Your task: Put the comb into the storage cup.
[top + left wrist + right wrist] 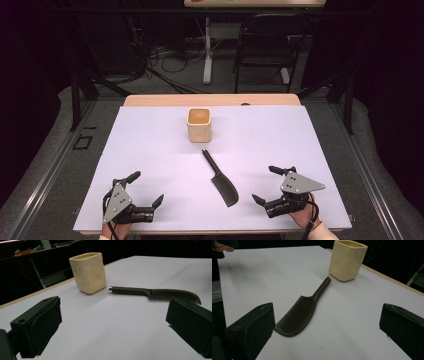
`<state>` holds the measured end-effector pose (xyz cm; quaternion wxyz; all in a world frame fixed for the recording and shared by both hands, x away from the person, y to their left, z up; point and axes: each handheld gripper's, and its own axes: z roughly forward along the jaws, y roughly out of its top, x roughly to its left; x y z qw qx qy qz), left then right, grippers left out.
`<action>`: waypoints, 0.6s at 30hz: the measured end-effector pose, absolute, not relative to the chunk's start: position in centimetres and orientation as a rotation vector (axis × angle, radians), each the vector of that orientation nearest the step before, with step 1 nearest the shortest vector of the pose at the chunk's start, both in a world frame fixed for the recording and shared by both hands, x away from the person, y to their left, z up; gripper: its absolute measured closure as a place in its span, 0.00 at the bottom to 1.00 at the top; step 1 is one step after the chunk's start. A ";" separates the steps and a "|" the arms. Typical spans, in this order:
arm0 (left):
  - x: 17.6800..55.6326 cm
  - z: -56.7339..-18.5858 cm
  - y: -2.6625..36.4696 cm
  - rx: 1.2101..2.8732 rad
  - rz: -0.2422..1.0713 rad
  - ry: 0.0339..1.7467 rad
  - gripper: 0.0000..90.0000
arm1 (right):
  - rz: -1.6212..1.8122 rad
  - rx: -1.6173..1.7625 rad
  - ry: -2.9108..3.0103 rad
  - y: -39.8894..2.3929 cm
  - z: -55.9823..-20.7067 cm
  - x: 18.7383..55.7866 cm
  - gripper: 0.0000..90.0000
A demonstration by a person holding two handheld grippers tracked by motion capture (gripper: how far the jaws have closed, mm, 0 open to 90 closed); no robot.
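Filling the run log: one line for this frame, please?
left tongs: open, empty | right tongs: open, empty | comb: flat on table, untouched | cup: upright beyond comb handle

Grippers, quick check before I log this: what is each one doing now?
Left gripper: open, holding nothing.
Right gripper: open, holding nothing.

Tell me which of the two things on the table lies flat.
The dark comb: it lies flat on the white table, handle towards the cup. The cream cup stands upright.
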<state>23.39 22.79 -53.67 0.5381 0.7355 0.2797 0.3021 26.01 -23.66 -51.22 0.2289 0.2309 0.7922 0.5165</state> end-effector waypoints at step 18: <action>23.5 -53.6 22.7 1.756 0.730 0.659 0.00 | 1.376 0.593 2.260 -20.4 -51.0 29.0 0.01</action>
